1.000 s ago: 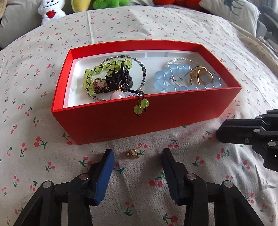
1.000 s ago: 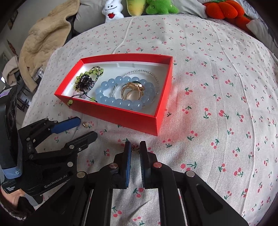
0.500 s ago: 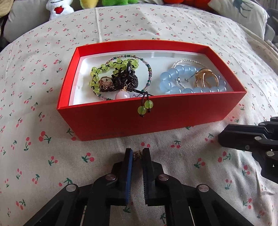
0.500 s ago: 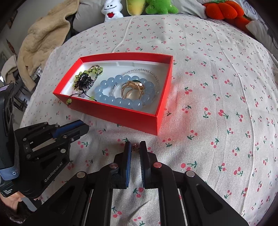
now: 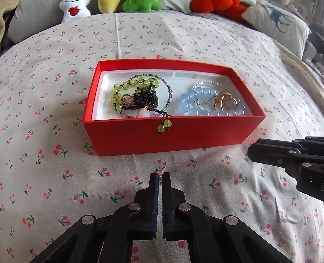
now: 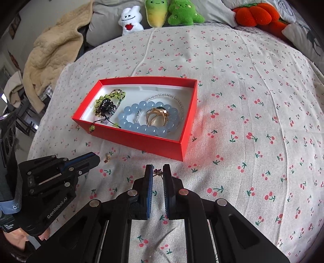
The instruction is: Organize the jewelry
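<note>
A red box (image 5: pixel 172 137) (image 6: pixel 141 139) lies on the cherry-print bedspread. It holds a green bead bracelet (image 5: pixel 133 87), a blue bead bracelet (image 5: pixel 194 107) (image 6: pixel 141 127) and gold rings (image 5: pixel 222 102) (image 6: pixel 157 118). My left gripper (image 5: pixel 159 175) is shut on a small gold earring (image 5: pixel 159 172) (image 6: pixel 107 158) just in front of the box. My right gripper (image 6: pixel 156 172) is shut on a small dark earring (image 6: pixel 157 172) near the box's front right corner. The right gripper also shows in the left wrist view (image 5: pixel 283 155).
Plush toys (image 6: pixel 162 14) and pillows (image 5: pixel 273 20) line the far edge of the bed. A beige blanket (image 6: pixel 52 52) lies at the far left. Two green beads (image 5: pixel 164 125) hang over the box's front wall.
My left gripper has closed on the gold earring and lifted back from the box. My right gripper has stayed shut on the dark earring.
</note>
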`<state>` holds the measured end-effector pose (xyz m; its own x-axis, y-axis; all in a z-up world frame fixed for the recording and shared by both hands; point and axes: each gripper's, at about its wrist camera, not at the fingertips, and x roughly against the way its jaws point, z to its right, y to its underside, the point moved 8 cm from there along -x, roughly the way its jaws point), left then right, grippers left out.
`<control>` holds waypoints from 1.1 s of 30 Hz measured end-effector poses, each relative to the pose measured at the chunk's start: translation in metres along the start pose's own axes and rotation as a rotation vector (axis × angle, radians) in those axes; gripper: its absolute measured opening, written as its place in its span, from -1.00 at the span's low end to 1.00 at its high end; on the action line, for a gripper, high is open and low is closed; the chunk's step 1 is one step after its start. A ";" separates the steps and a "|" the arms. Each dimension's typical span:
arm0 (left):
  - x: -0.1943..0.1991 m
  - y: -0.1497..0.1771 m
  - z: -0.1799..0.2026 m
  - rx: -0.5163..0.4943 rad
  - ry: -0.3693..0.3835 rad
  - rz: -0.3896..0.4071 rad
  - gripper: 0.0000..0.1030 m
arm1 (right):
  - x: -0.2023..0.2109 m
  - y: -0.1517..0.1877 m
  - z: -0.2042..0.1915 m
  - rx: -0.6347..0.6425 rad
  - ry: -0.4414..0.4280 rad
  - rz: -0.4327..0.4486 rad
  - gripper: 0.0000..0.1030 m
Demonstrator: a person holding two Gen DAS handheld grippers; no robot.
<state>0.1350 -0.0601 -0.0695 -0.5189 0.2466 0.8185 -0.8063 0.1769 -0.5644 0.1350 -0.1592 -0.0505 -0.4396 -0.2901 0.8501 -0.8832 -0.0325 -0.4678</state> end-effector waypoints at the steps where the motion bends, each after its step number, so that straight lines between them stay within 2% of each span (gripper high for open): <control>1: 0.004 -0.001 -0.002 0.015 0.011 0.006 -1.00 | 0.002 0.000 0.001 -0.006 -0.001 0.004 -0.80; 7: 0.018 -0.002 -0.016 0.099 0.065 0.021 -1.00 | 0.004 0.001 0.003 -0.032 -0.007 0.002 -0.80; 11: 0.015 -0.001 -0.005 0.050 0.089 0.022 -0.99 | 0.004 0.001 0.002 -0.038 -0.010 0.002 -0.80; 12: 0.010 0.000 -0.003 0.038 0.076 0.015 -0.89 | 0.004 0.001 0.001 -0.037 -0.011 0.002 -0.80; 14: -0.001 0.003 0.003 0.010 0.056 -0.005 -0.49 | 0.002 0.002 0.000 -0.032 -0.012 -0.001 -0.80; 17: -0.021 0.006 0.005 -0.010 0.018 -0.037 -0.49 | -0.001 0.003 -0.002 -0.024 -0.013 -0.008 -0.80; 21: -0.033 0.006 0.007 -0.028 -0.018 -0.034 -0.50 | -0.004 0.004 -0.003 -0.016 -0.011 -0.016 -0.80; 22: -0.034 0.005 0.008 -0.032 -0.023 -0.033 -0.56 | -0.004 0.004 -0.002 -0.015 -0.010 -0.017 -0.80; 25: -0.035 0.005 0.009 -0.043 -0.047 -0.034 -0.93 | -0.005 0.004 -0.002 -0.014 -0.010 -0.020 -0.80; 28: -0.032 0.006 0.006 -0.026 -0.040 -0.040 -1.00 | -0.005 0.004 -0.002 -0.011 -0.008 -0.018 -0.80; 33: -0.023 0.008 0.001 0.020 -0.011 -0.040 -1.00 | 0.001 0.003 -0.001 -0.013 -0.006 -0.005 -0.80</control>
<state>0.1404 -0.0654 -0.0924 -0.4888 0.2292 0.8418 -0.8322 0.1671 -0.5287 0.1321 -0.1586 -0.0508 -0.4343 -0.2961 0.8507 -0.8873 -0.0218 -0.4606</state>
